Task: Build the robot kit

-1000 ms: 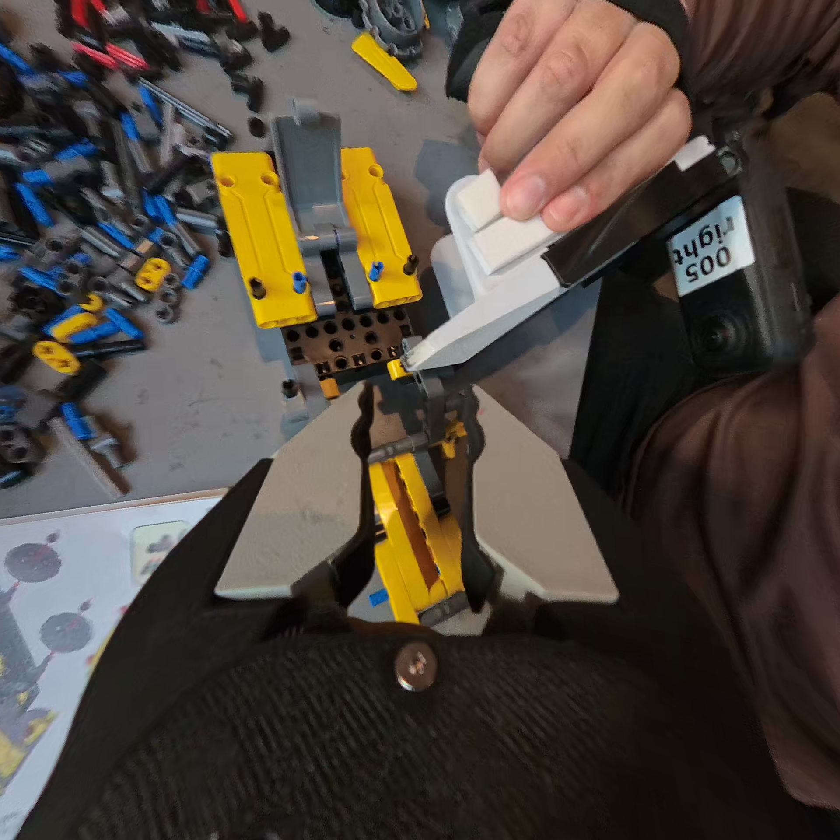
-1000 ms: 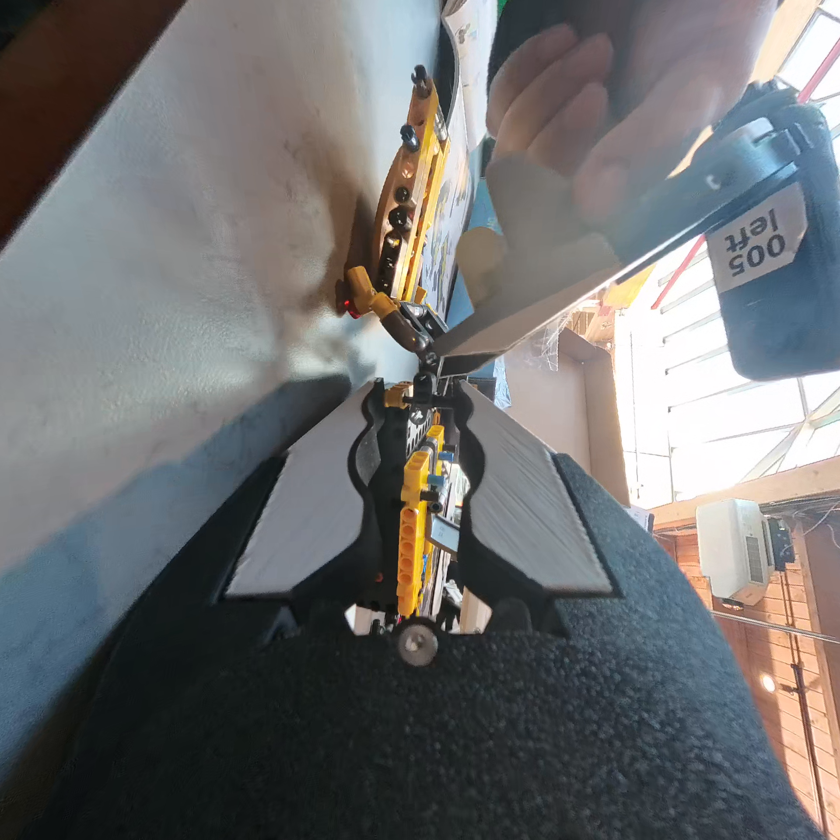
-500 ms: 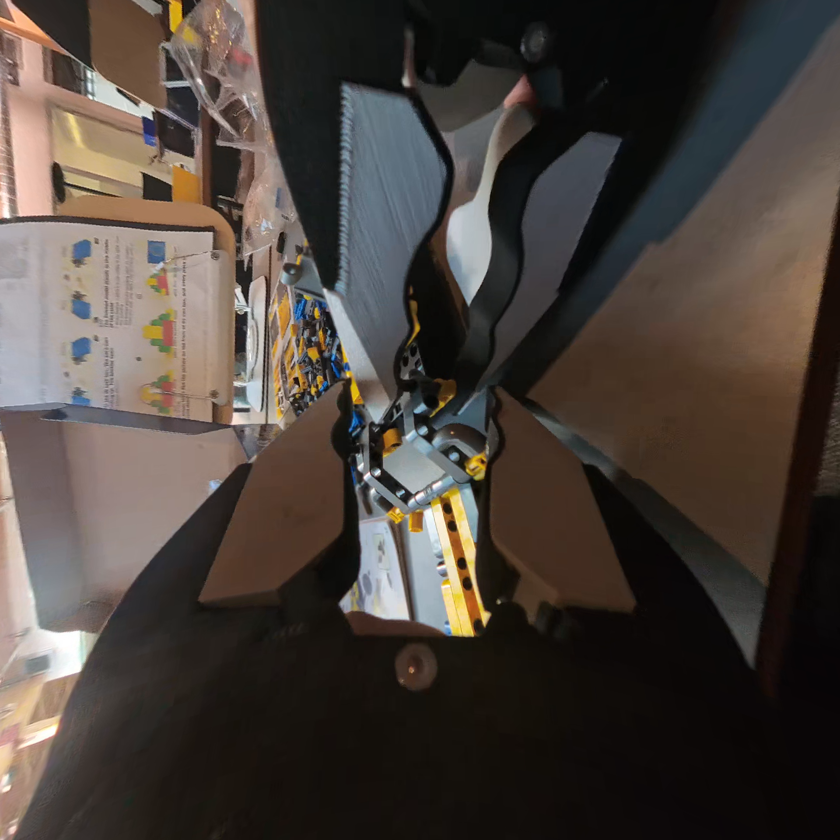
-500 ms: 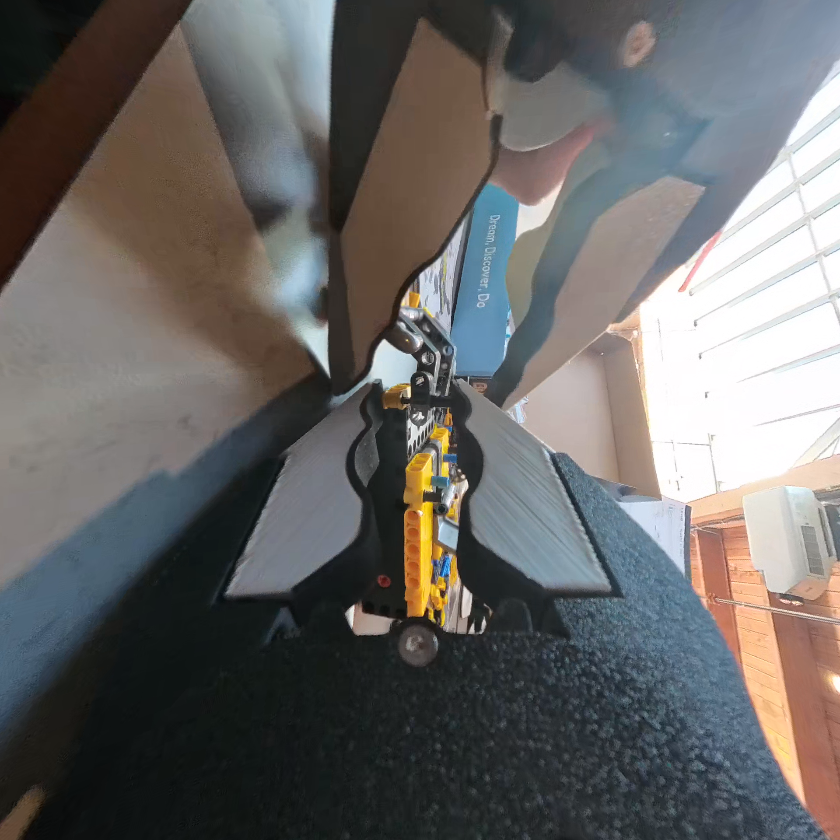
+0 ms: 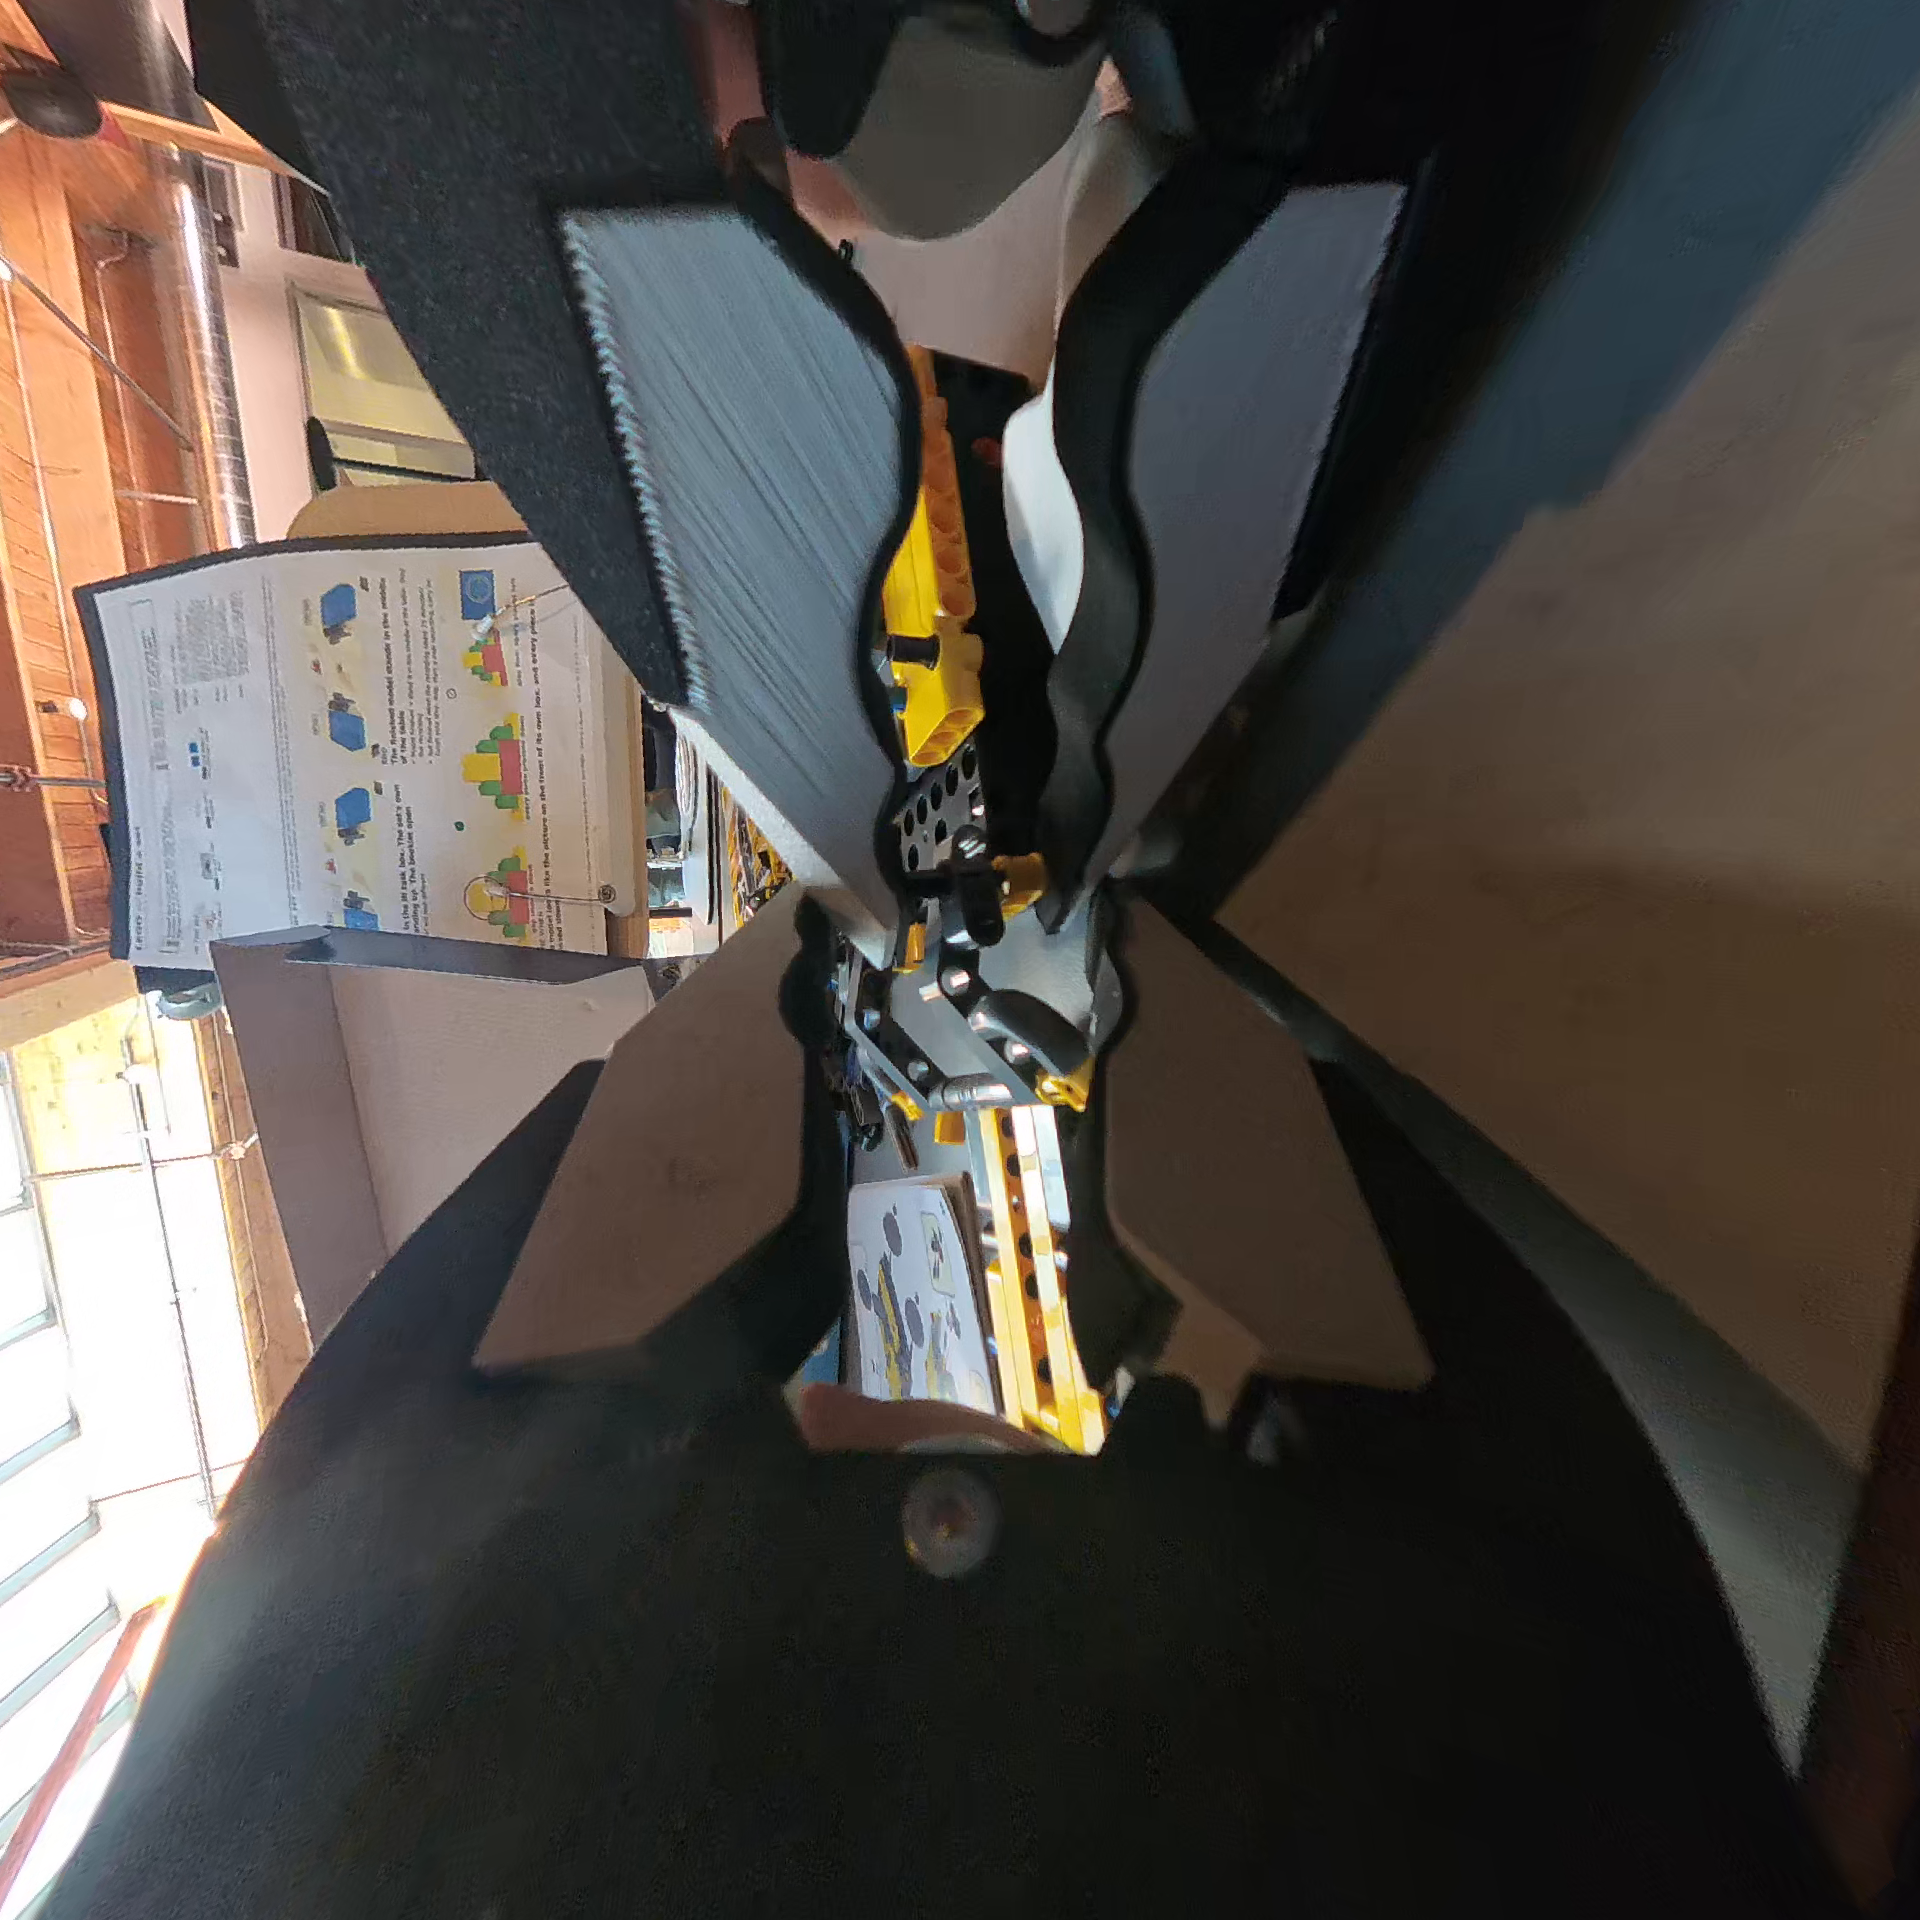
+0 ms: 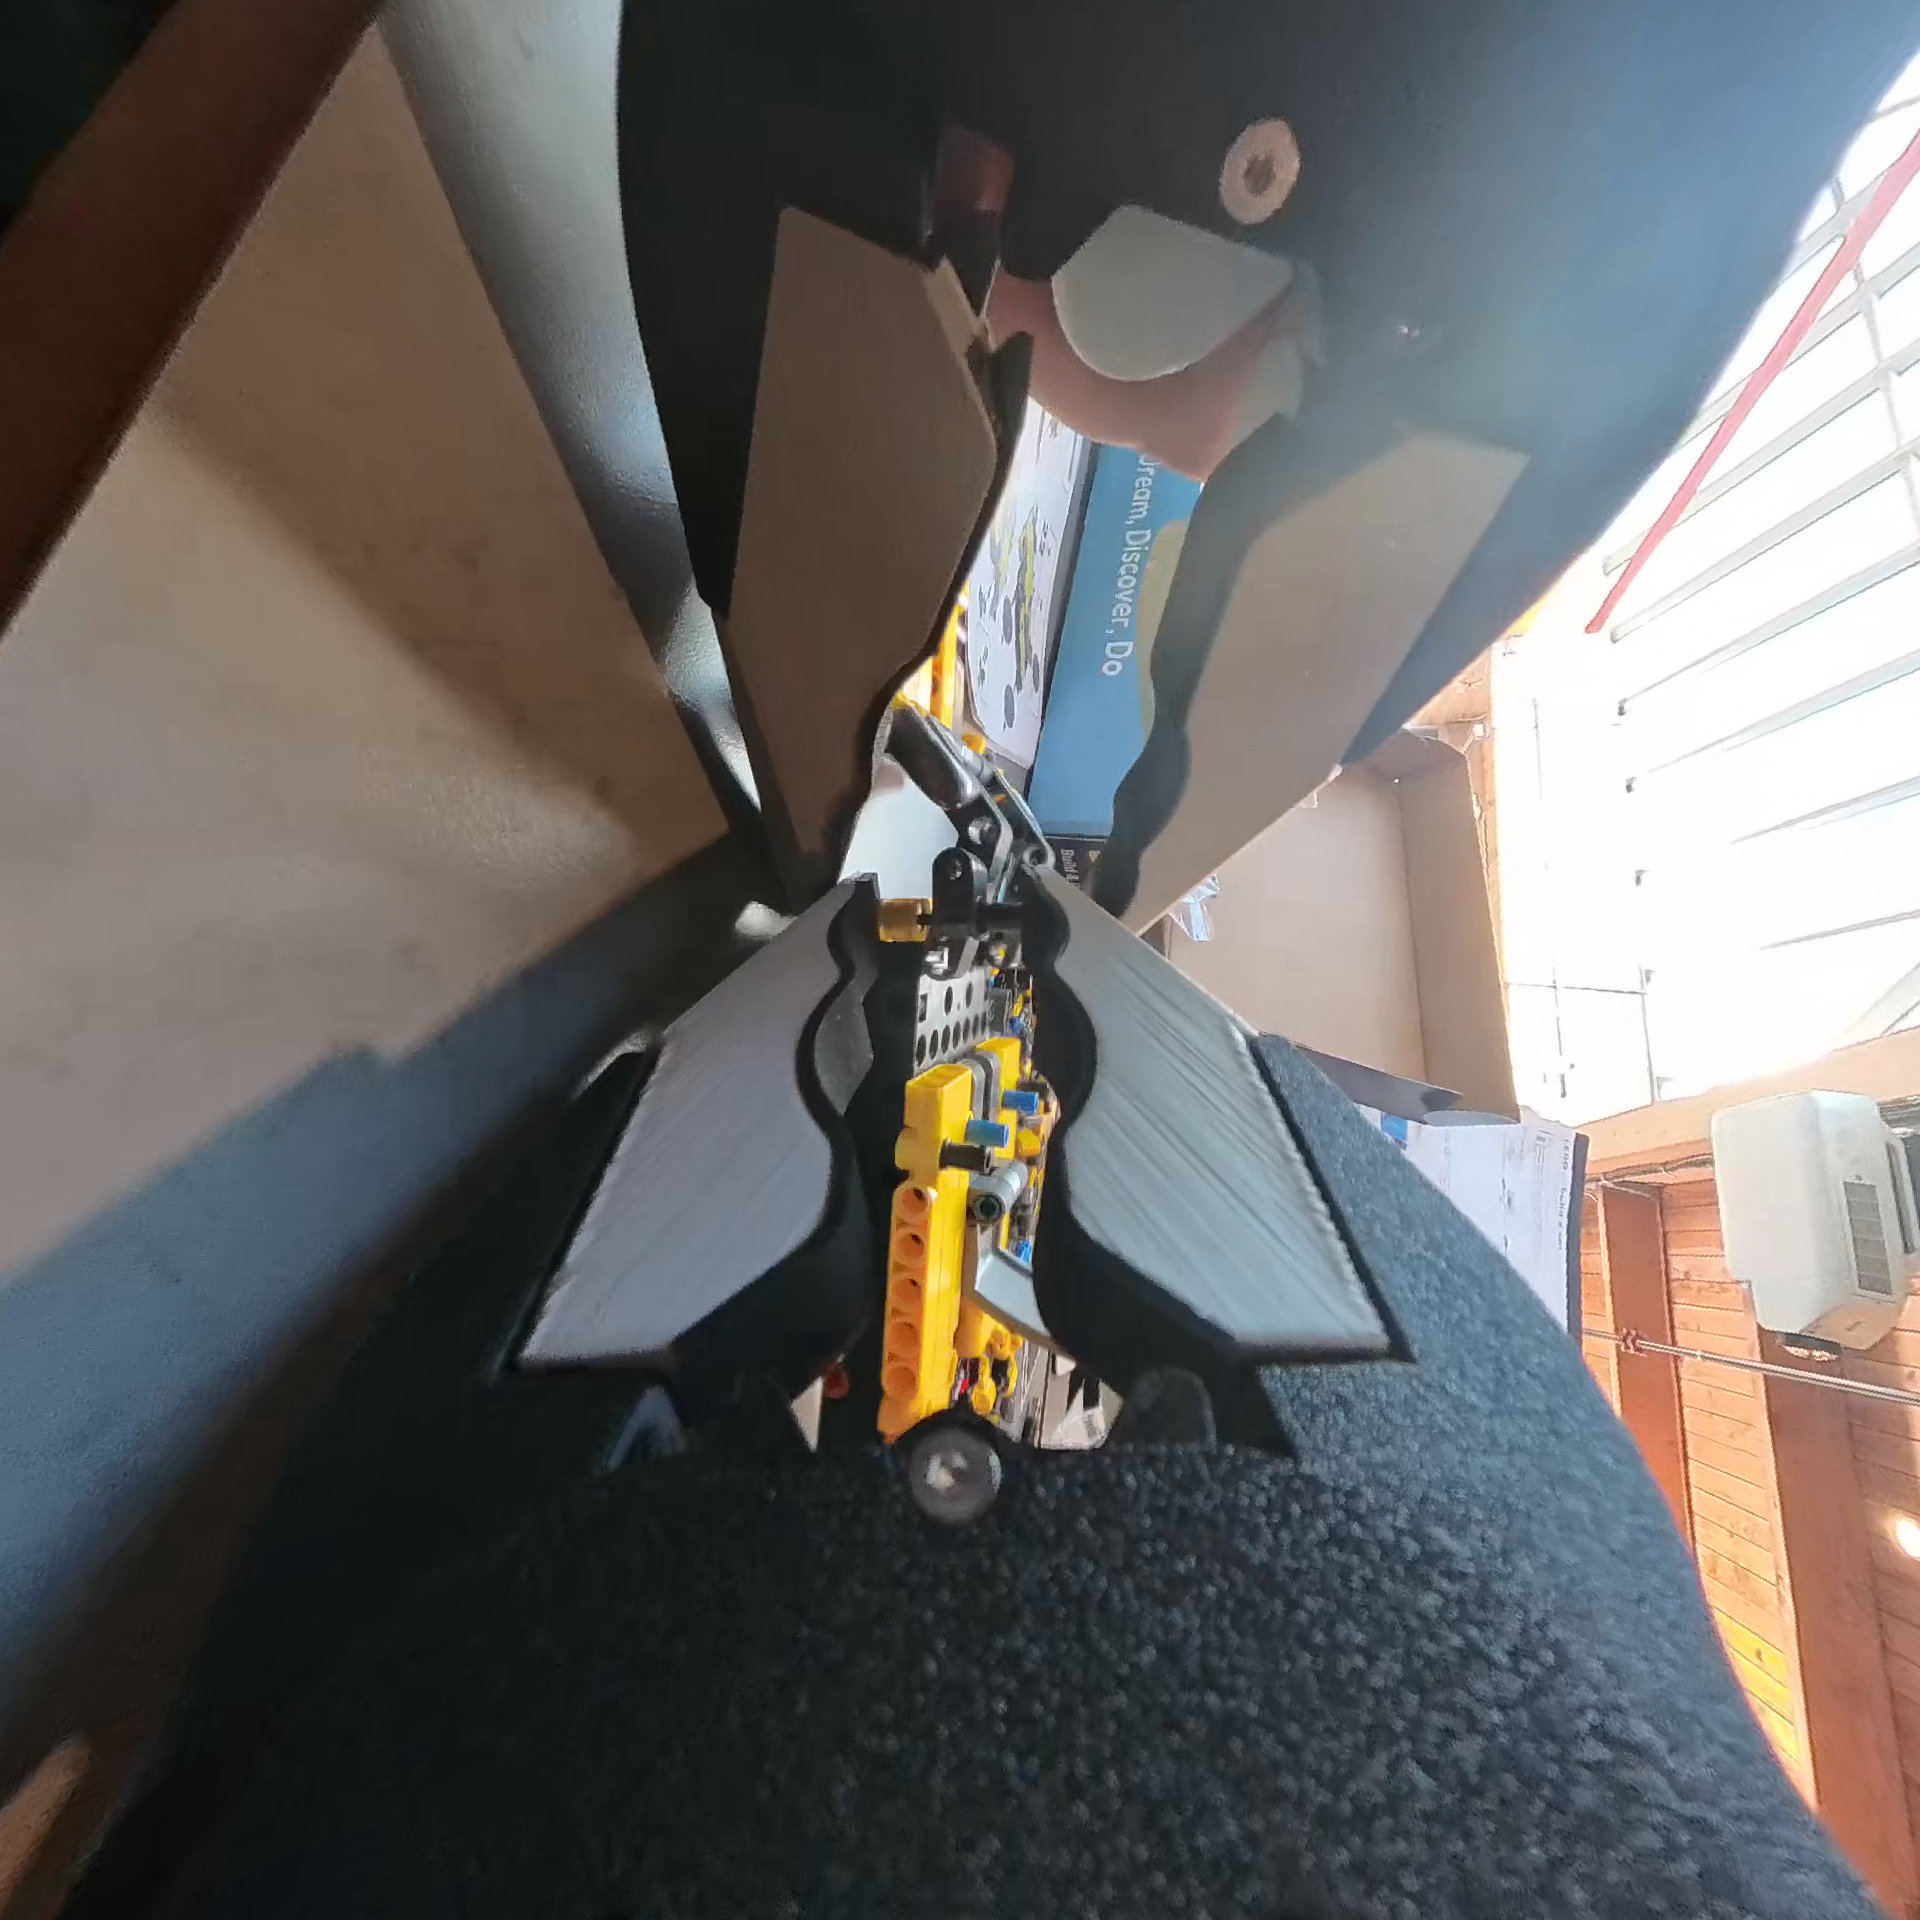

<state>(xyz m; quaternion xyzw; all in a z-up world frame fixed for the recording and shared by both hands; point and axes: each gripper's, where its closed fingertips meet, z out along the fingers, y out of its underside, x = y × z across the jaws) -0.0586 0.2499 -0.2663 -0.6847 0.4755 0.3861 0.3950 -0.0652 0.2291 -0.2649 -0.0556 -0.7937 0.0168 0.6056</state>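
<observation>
A brick model of yellow beams, a black perforated plate and grey joints hangs between my two grippers, which face each other tip to tip. My left gripper (image 5: 956,935) is shut on the model's grey joint piece (image 5: 977,1039) and yellow arm (image 5: 1029,1247). My right gripper (image 6: 951,904) is shut on the yellow beam (image 6: 920,1247) and black plate (image 6: 945,1018). The right gripper (image 5: 977,894) comes from above in the left wrist view, gripping the yellow beam (image 5: 930,582). The left gripper (image 6: 966,873) comes from above in the right wrist view, over the dark grey joint (image 6: 945,769).
Both views are rolled sideways. The tan table top (image 5: 1610,831) fills one side and also shows in the right wrist view (image 6: 312,623). A printed instruction board (image 5: 343,748), an open cardboard box (image 5: 416,1091), a booklet (image 5: 925,1309) and a blue box (image 6: 1122,603) lie beyond. Only a small space, under 4 cm, lies between the two pairs of fingers.
A second ago the left wrist view looked down on the model over the table. Both grippers have since rolled sideways and closed in tip to tip, each still gripping its part.
</observation>
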